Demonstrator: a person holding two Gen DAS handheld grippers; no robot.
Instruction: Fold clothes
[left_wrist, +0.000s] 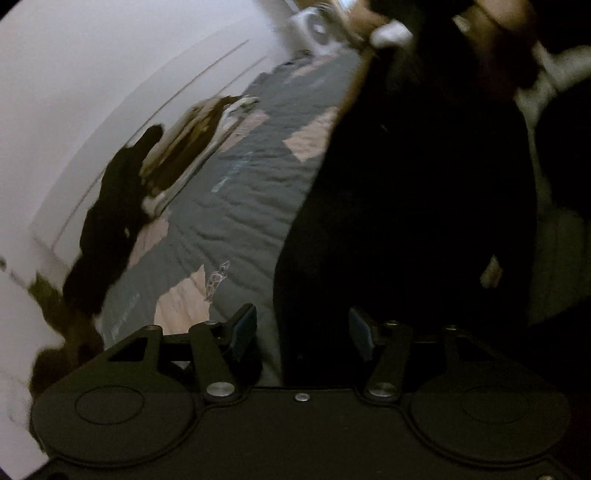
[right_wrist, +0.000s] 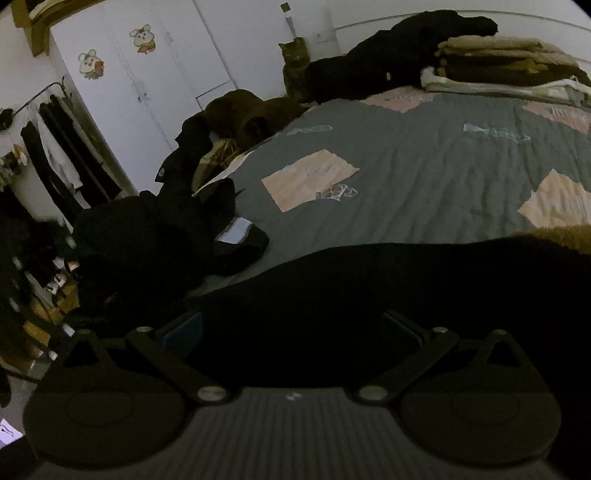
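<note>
Each view looks forward from behind its own claw, low over the bed (right_wrist: 424, 162). The left view is rolled and blurred, with the left claw (left_wrist: 301, 332) at its bottom edge, the bed (left_wrist: 251, 206) running ahead and a wall beyond. The right claw (right_wrist: 291, 332) faces level across the quilt toward a wardrobe (right_wrist: 147, 74). Both views share the bed and the folded stack (left_wrist: 184, 147) (right_wrist: 509, 66) far ahead.

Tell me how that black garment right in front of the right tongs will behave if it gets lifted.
Probably floppy: the black garment lies draped flat over the bedspread. It would likely sag and swing from one grip. It looks thick and fleecy, so likely not slippery.
</note>
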